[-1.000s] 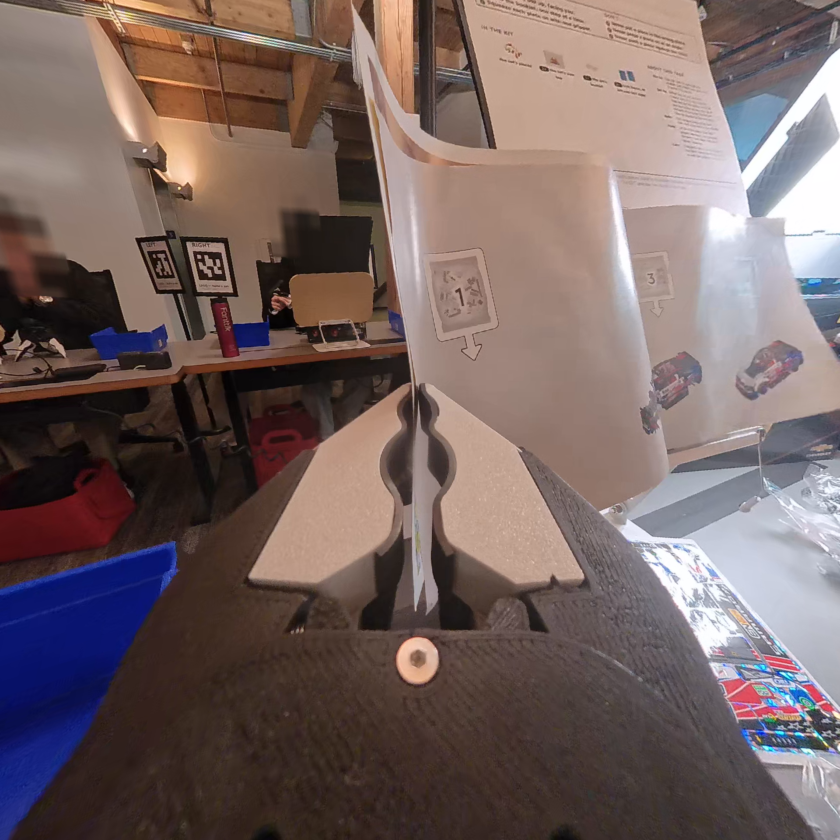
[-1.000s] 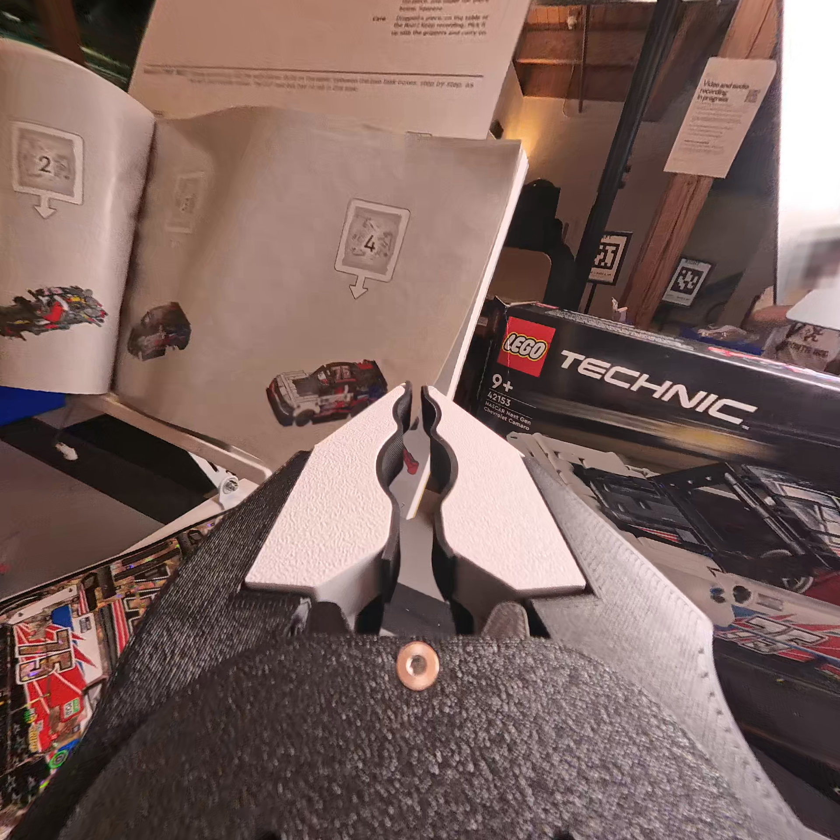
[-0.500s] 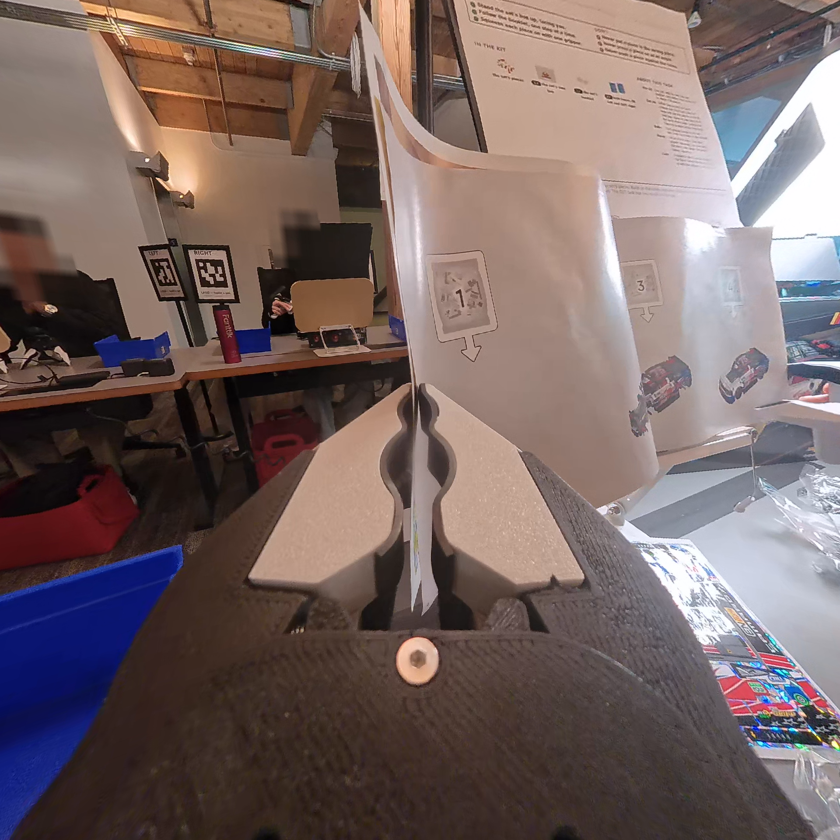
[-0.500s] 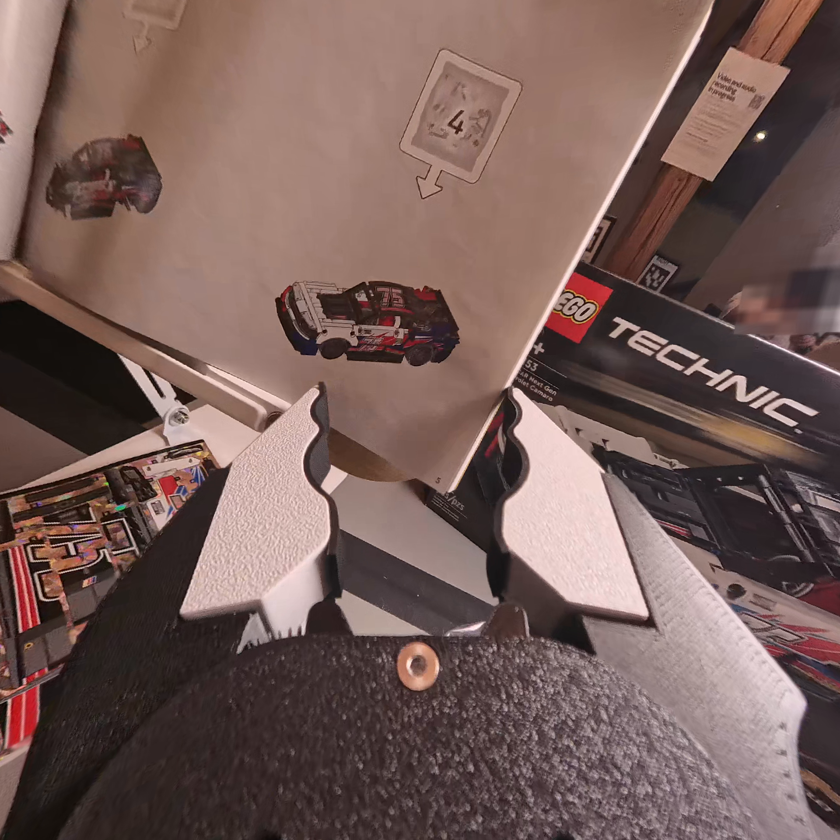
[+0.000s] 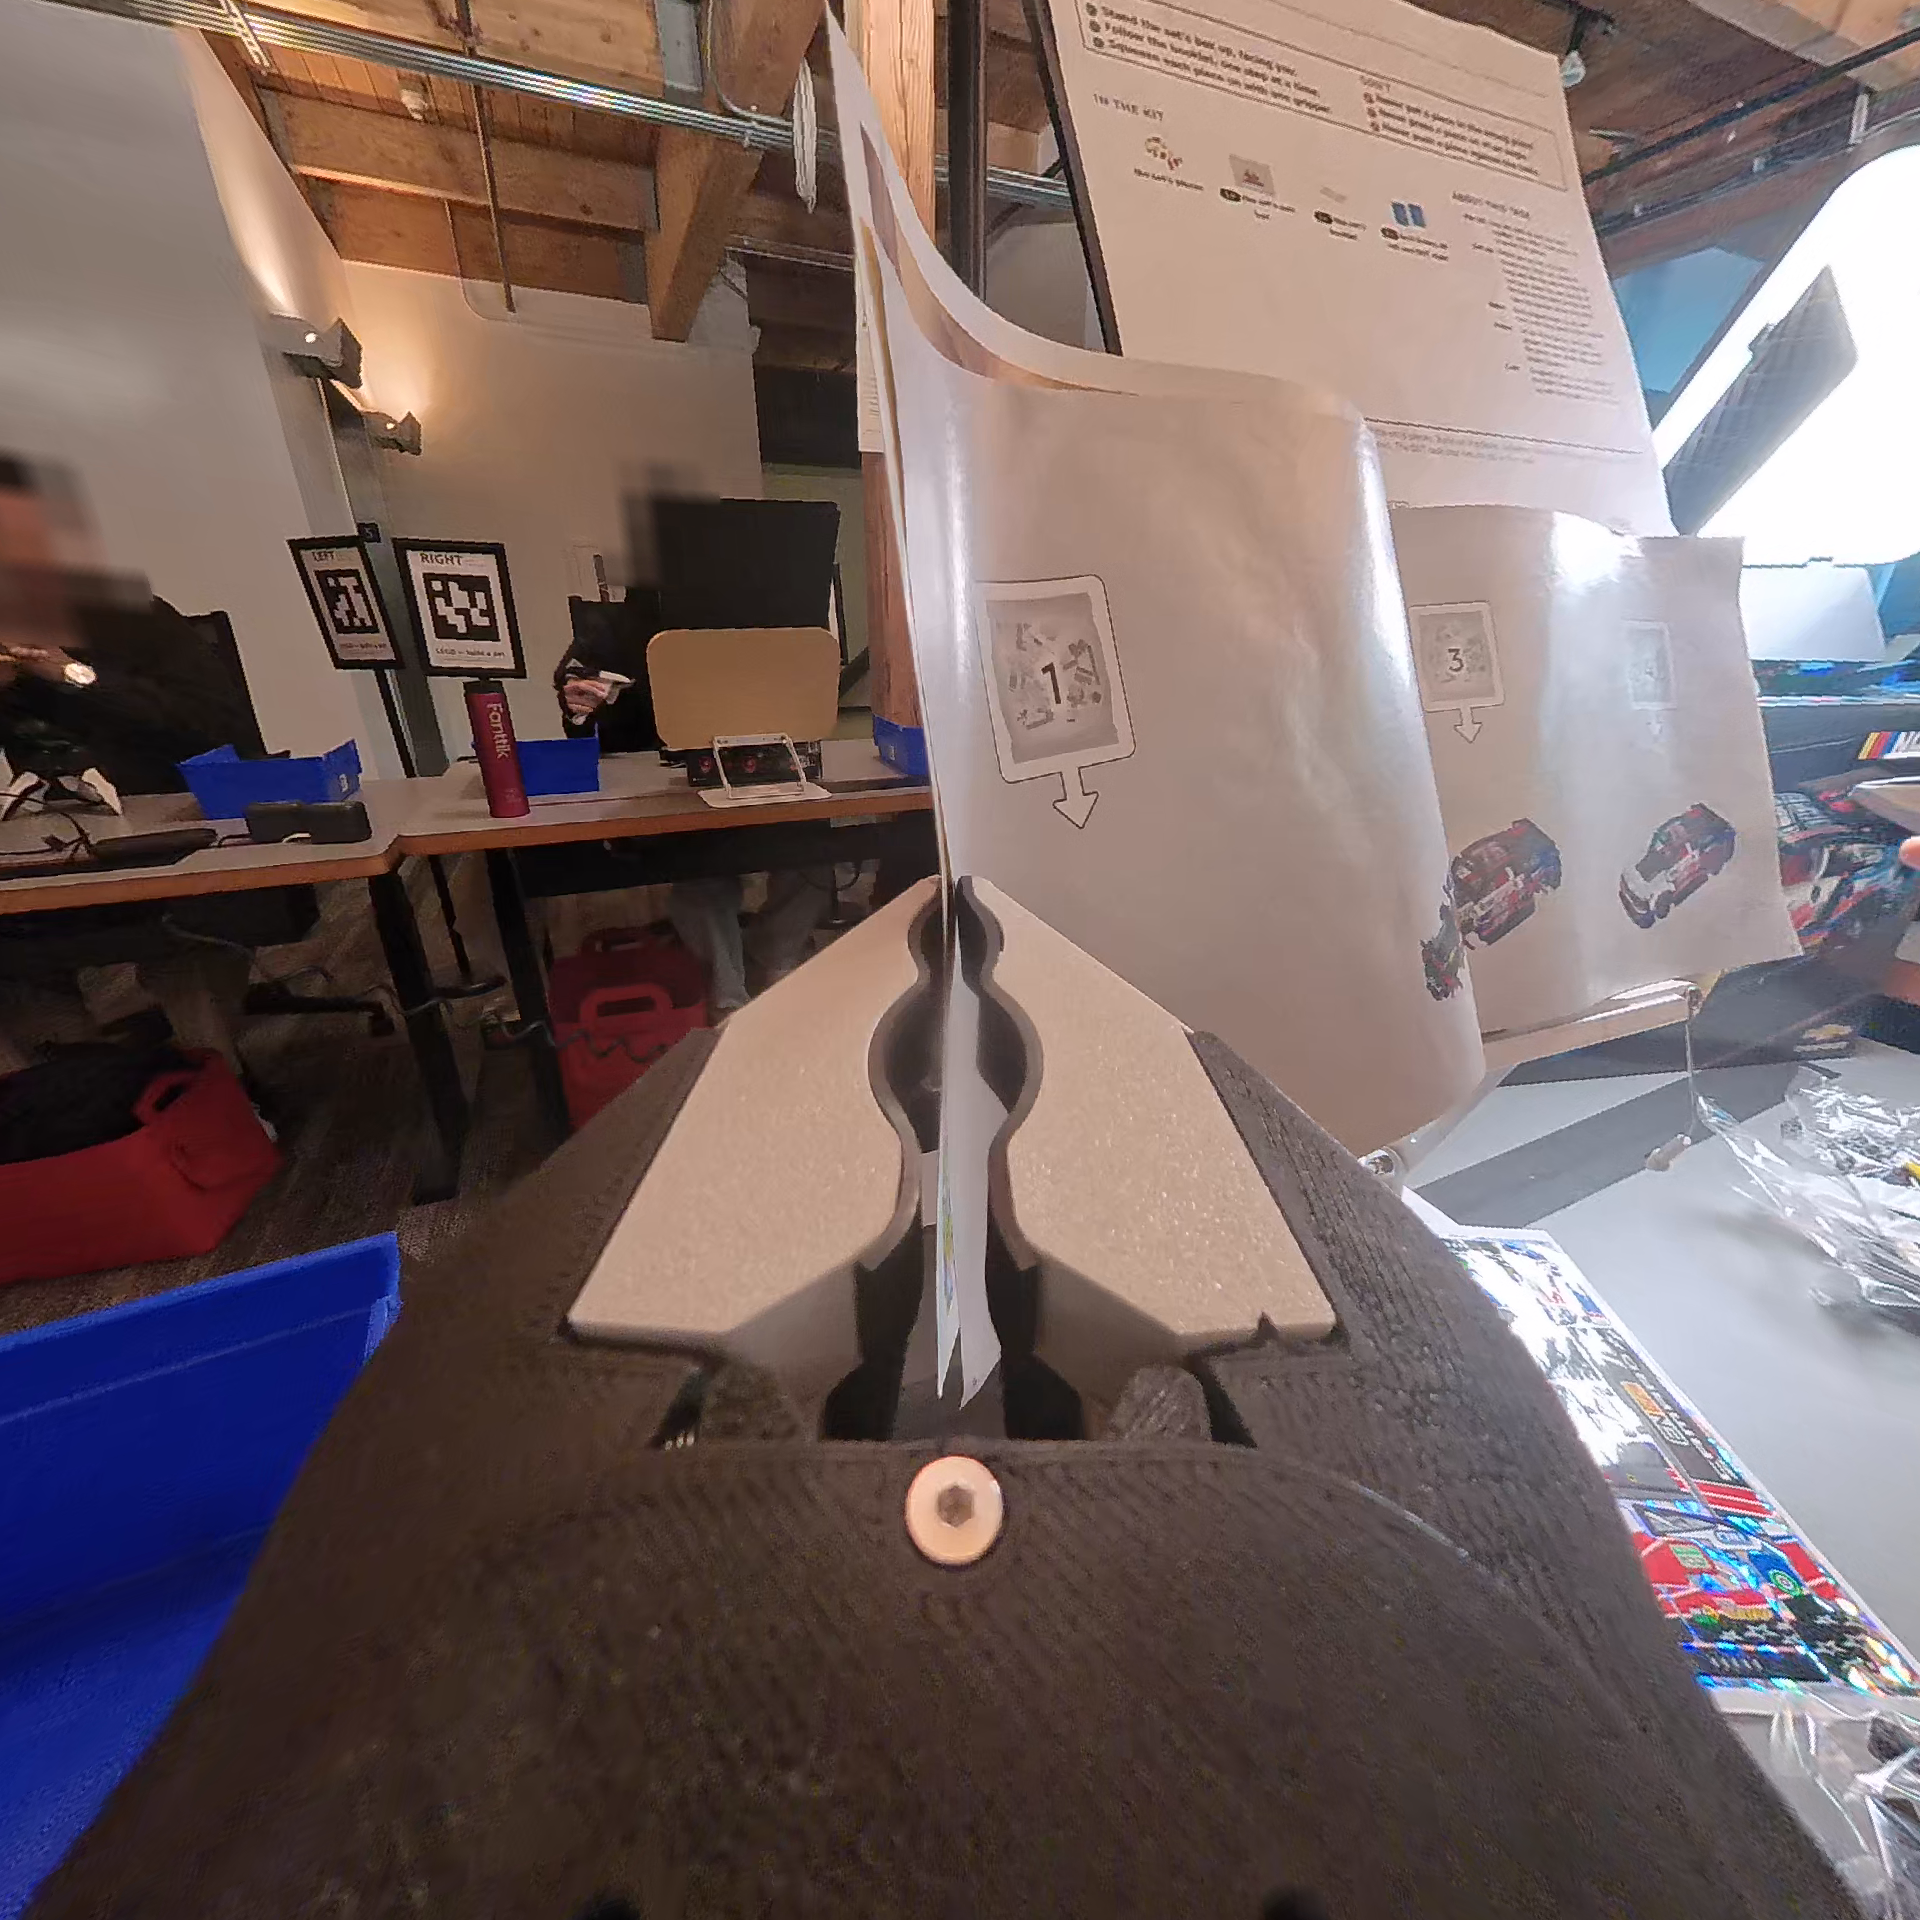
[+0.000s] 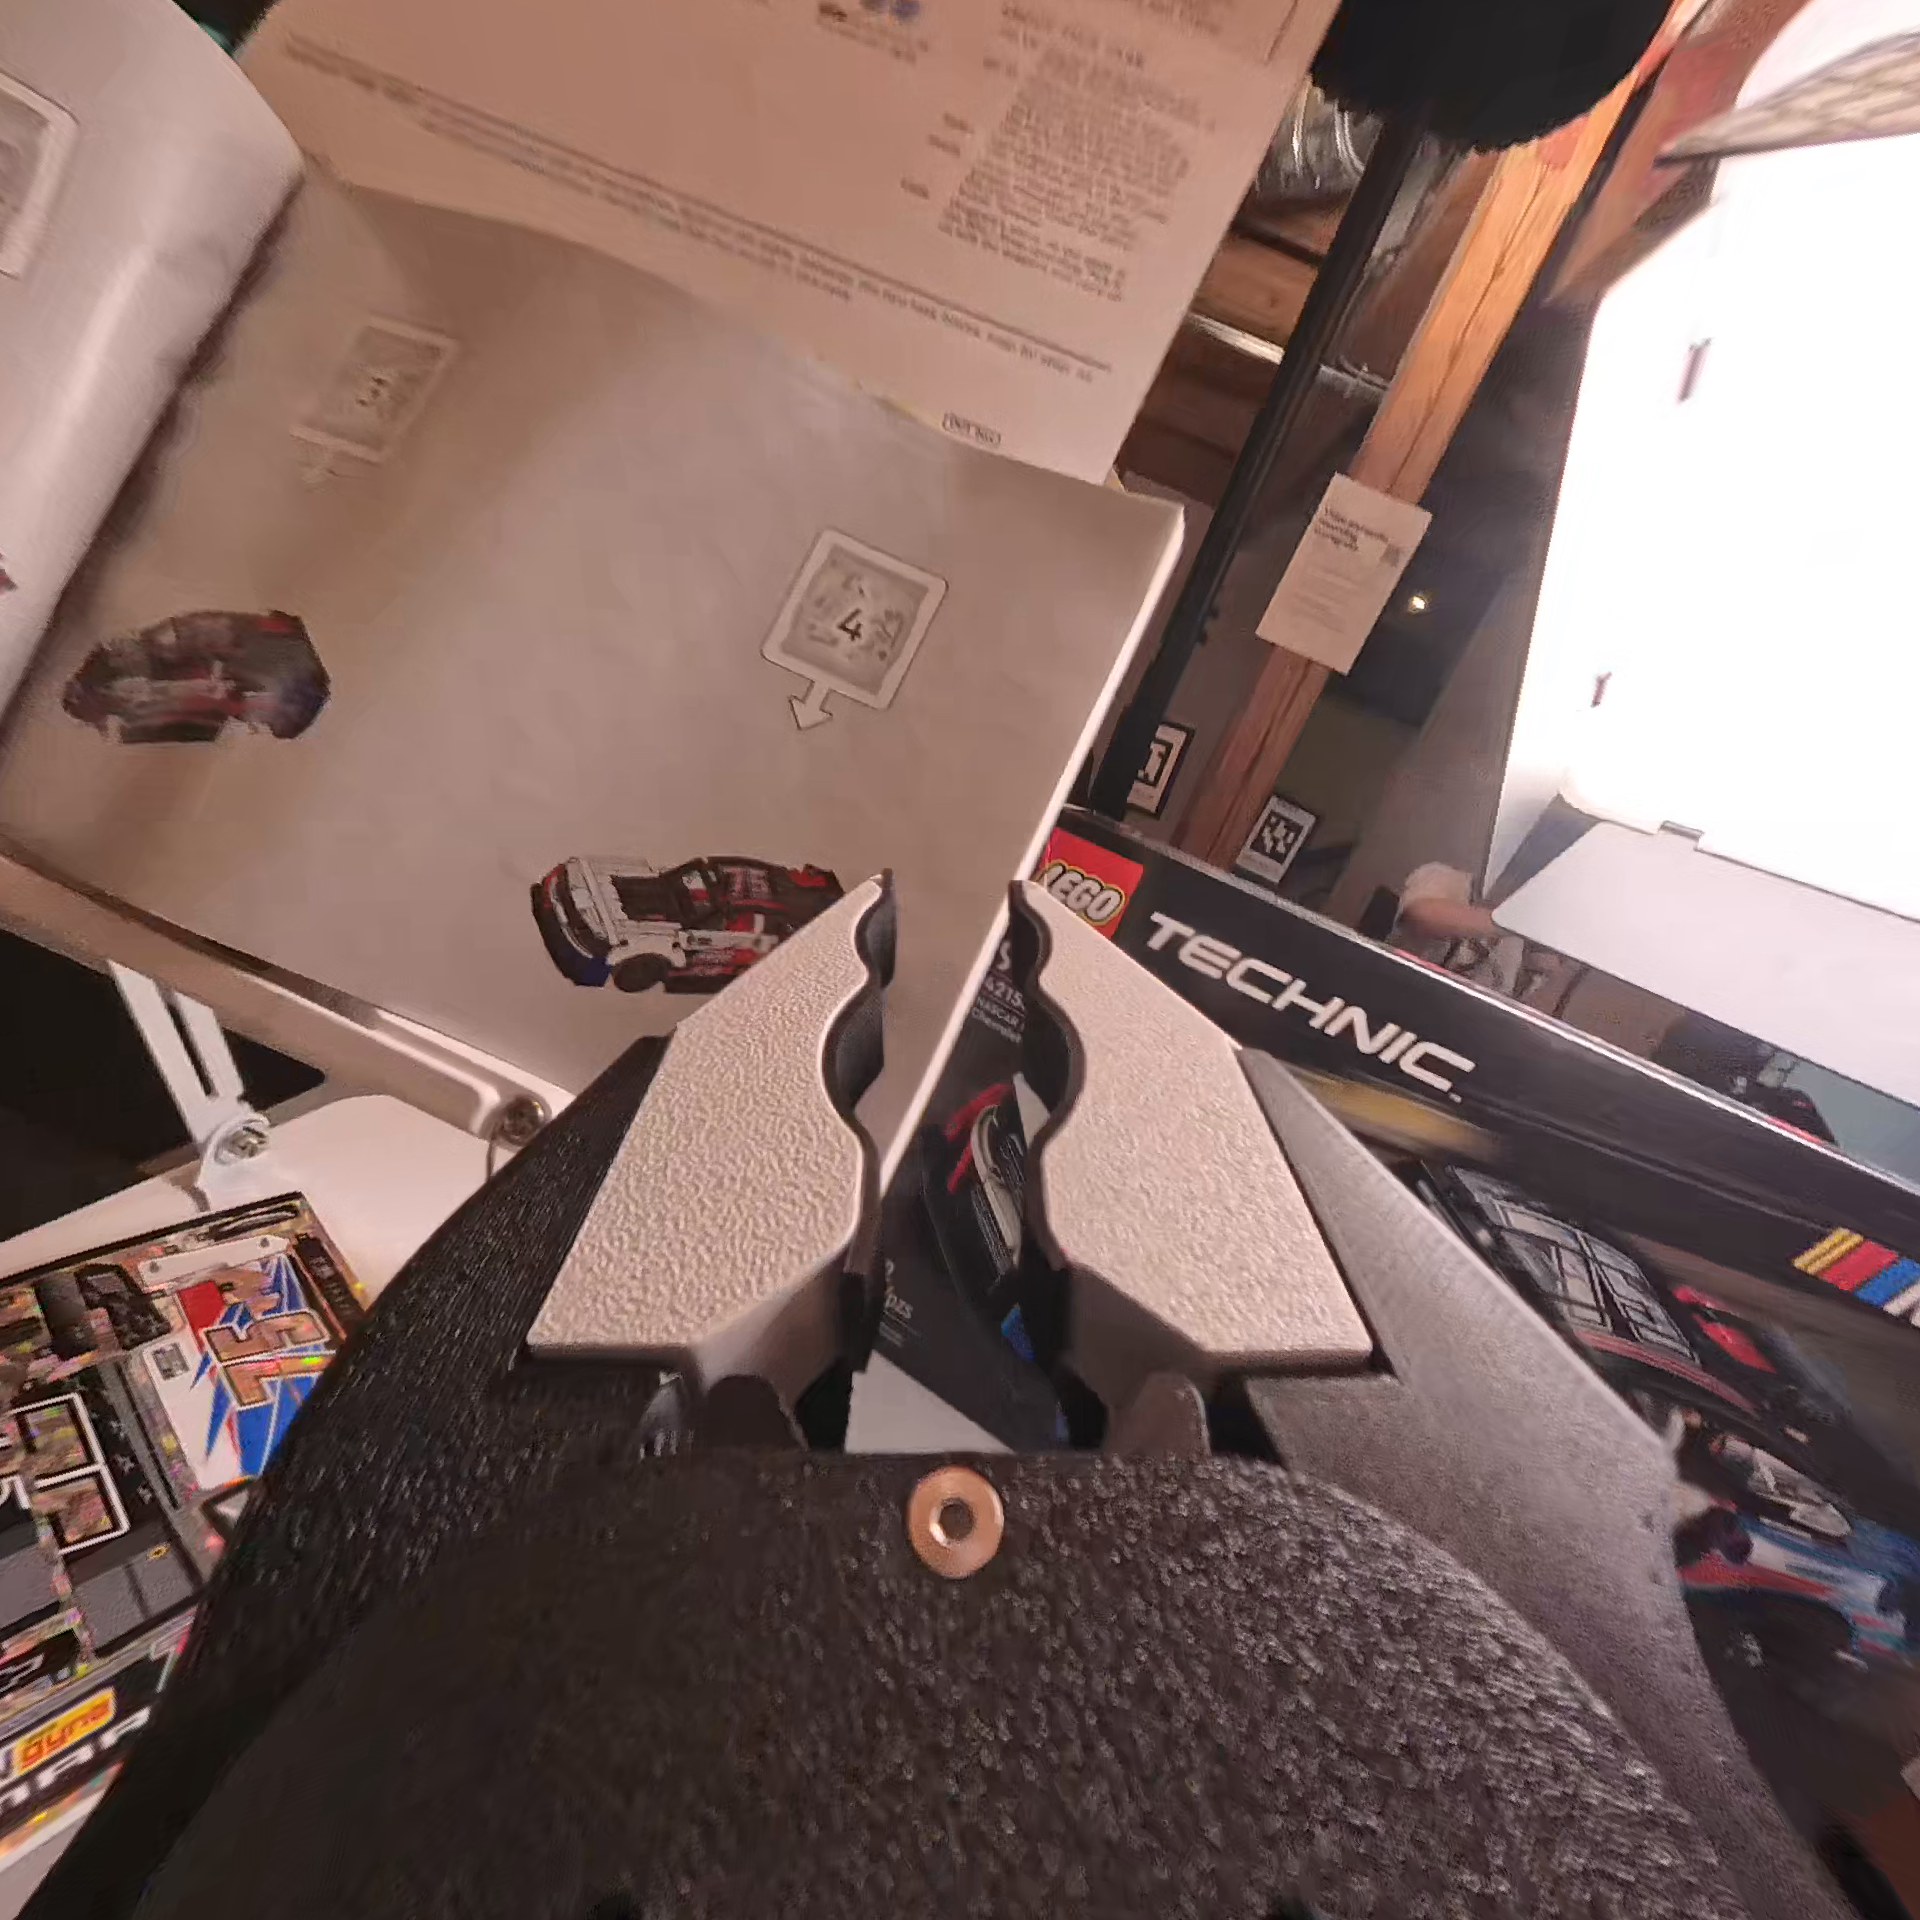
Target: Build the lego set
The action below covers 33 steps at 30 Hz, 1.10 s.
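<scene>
The open instruction booklet (image 5: 1195,831) stands on a white holder (image 6: 312,1018), its pages showing numbered bag icons and a small race car. My left gripper (image 5: 954,883) is shut on the booklet's left page edge, and the paper runs down between the fingers. My right gripper (image 6: 951,883) is open with a narrow gap. The lower right edge of the booklet's right page (image 6: 623,623) lies between the fingers. The black set box (image 6: 1351,1039) stands just behind and to the right.
A shiny sticker sheet (image 6: 156,1351) lies flat on the table below the booklet and also shows in the left wrist view (image 5: 1662,1455). Clear plastic bags (image 5: 1849,1195) lie to the right. A blue bin (image 5: 156,1455) is at the left. A printed sheet (image 5: 1351,208) hangs behind. The tips of one gripper are about 40 centimetres away from the tips of the other.
My right gripper let go of the right page, opened wide, then narrowed its gap around the page's lower right edge. My left gripper kept hold of the left page.
</scene>
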Tool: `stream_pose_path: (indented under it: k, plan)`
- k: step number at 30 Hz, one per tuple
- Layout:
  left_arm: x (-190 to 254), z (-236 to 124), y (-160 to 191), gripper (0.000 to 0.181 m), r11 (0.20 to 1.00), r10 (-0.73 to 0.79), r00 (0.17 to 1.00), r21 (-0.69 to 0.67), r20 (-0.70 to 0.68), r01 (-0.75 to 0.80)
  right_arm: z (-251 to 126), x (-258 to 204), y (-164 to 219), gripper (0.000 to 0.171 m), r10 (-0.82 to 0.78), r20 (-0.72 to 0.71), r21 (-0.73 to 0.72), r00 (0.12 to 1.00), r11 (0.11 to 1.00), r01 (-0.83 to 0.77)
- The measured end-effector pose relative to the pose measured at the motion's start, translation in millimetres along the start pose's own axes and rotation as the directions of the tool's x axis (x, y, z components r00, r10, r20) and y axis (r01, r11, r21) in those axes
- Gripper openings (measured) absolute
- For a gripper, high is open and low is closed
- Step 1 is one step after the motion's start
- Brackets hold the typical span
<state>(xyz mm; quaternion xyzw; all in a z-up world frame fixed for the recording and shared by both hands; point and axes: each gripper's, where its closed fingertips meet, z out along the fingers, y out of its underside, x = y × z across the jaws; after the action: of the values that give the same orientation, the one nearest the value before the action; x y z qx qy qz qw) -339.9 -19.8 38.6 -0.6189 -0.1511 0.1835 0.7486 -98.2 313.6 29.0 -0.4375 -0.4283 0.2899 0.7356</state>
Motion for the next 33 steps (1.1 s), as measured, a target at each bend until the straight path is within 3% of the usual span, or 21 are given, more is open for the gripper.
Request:
stream_pose_path:
  k: [5,10,15,19,26,27,31,33]
  plan:
    - [0.2,-0.5,-0.7,0.000,1.000,-0.004,1.000,0.003,0.003,0.004,23.0,-26.2,8.0,0.080,-0.008,0.100,-0.099,0.995,0.995,0.018]
    - [-3.9,-0.8,2.6,0.000,1.000,-0.009,1.000,-0.004,0.009,0.009,51.3,-38.2,16.2,0.098,-0.079,0.126,-0.219,0.989,0.970,0.105]
    - [-6.7,-2.9,2.0,0.000,0.999,-0.048,0.999,-0.009,-0.017,0.048,51.7,-41.4,18.4,0.087,-0.081,0.099,-0.218,0.992,0.971,0.101]
    - [-3.3,-2.2,1.8,0.000,0.999,-0.041,0.999,-0.012,-0.025,0.041,46.4,-46.5,20.1,0.056,-0.095,0.104,-0.215,0.990,0.970,0.116]
    - [-1.4,-4.4,-2.7,0.000,0.999,-0.047,0.998,0.000,-0.031,0.047,43.4,-44.2,21.8,0.025,-0.079,0.103,-0.210,0.992,0.973,0.099]
    - [-1.1,-4.2,-2.5,0.000,0.999,-0.045,0.999,0.001,-0.030,0.045,43.9,-43.9,19.9,0.028,-0.083,0.108,-0.206,0.991,0.973,0.104]
    - [-0.1,-2.7,-0.3,0.000,0.999,-0.042,0.999,-0.006,-0.032,0.041,58.3,-34.3,-6.4,0.077,-0.121,0.119,-0.145,0.986,0.980,0.138]
    - [-1.0,-2.7,0.9,0.000,0.999,-0.041,0.999,-0.010,-0.031,0.041,68.4,-24.5,-22.1,0.088,-0.136,0.120,-0.136,0.983,0.979,0.152]
